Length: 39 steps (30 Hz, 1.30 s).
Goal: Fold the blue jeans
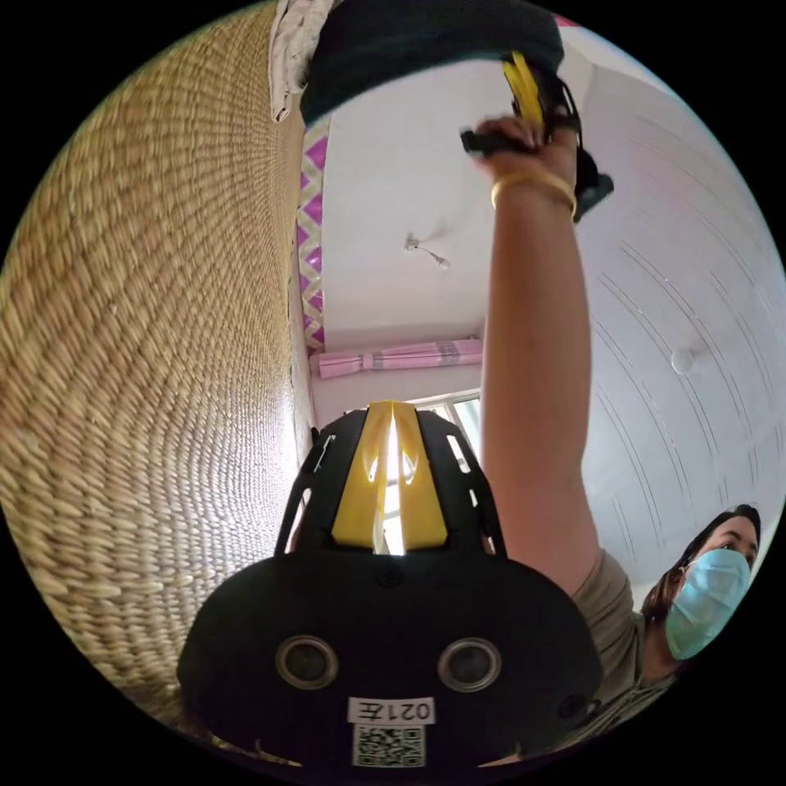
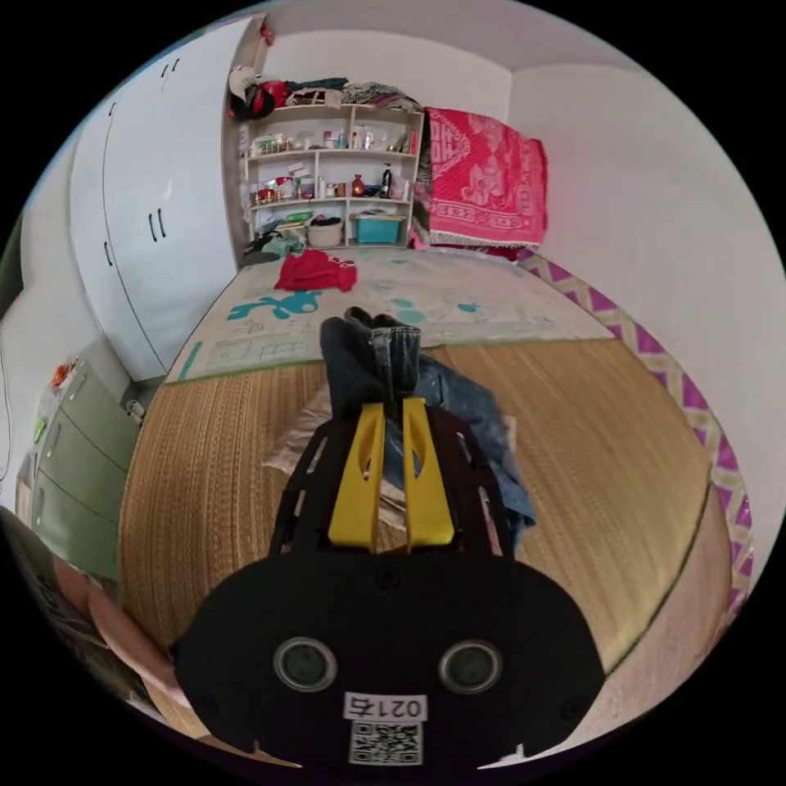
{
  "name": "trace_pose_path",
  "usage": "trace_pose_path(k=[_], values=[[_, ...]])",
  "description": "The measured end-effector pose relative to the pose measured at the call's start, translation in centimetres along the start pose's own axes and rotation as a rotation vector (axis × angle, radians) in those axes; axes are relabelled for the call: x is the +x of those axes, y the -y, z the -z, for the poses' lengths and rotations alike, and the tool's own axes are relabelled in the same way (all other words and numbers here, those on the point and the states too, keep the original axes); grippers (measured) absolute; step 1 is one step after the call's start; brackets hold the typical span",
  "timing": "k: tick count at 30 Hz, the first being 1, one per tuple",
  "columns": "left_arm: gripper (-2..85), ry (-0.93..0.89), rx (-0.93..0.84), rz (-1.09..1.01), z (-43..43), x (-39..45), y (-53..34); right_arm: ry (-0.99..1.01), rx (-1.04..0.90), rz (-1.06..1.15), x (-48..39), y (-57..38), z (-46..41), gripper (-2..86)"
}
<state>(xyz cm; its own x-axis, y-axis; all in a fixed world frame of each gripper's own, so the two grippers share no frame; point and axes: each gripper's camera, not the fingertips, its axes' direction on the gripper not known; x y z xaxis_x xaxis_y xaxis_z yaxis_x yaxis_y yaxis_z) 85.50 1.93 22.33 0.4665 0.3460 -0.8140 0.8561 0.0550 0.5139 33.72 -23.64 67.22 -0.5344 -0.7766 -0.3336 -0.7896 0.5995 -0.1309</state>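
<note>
The left gripper view is looking up from close against the woven mat (image 1: pixel 139 368), while the right gripper view is looking down over that mat toward the shelves (image 2: pixel 332 176).

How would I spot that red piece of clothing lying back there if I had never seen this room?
Find the open white shelf unit against the far wall. In front of it lies a pale mat with teal shapes. The crumpled red garment sits on that mat's far end, the one loose red heap, unlike the patterned red blanket hanging nearby.

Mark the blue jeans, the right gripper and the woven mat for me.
blue jeans (image 2: pixel 385 348): right gripper view, on the bunched denim above the jaw tips.
right gripper (image 2: pixel 391 403): right gripper view, between its yellow fingertips.
woven mat (image 2: pixel 589 442): right gripper view, bare straw weave.
</note>
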Motion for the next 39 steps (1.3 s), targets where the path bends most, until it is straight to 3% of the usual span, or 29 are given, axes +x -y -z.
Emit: trace_pose_path(k=[7,12,17,21,25,27,32,36,39], values=[[-1.0,0.1,0.063,-0.098,-1.4,4.1,0.2,-0.192,-0.016,0.054,1.3,-10.4,20.8,2.5],[-1.0,0.141,0.013,-0.175,-5.0,7.8,-0.6,-0.323,-0.116,0.095,-5.1,-24.9,32.1,2.4],[-1.0,0.358,-0.023,-0.362,-9.7,18.1,-4.0,-0.345,-0.289,0.114,-15.0,-41.0,30.5,3.1],[-1.0,0.416,-0.037,-0.404,-11.6,22.4,-7.3,-0.272,-0.352,0.053,-22.6,-53.1,27.3,3.8],[-1.0,0.481,-0.158,-0.34,-14.3,21.5,-9.8,-0.294,-0.155,-0.106,-25.5,-57.6,30.5,2.3],[-1.0,0.497,-0.171,-0.31,-15.2,20.5,-10.8,-0.297,-0.076,-0.137,-26.7,-58.5,32.3,5.5],[-1.0,0.481,-0.141,-0.244,-17.8,19.3,-13.3,-0.324,-0.187,-0.053,-28.8,-60.0,26.2,13.3],[-1.0,0.497,-0.128,-0.251,-19.8,20.4,-14.6,-0.411,-0.248,-0.113,-27.6,-63.5,20.6,10.7],[-1.0,0.537,-0.141,-0.286,-22.3,21.8,-15.5,-0.411,-0.198,-0.176,-26.0,-67.4,21.2,6.5]])
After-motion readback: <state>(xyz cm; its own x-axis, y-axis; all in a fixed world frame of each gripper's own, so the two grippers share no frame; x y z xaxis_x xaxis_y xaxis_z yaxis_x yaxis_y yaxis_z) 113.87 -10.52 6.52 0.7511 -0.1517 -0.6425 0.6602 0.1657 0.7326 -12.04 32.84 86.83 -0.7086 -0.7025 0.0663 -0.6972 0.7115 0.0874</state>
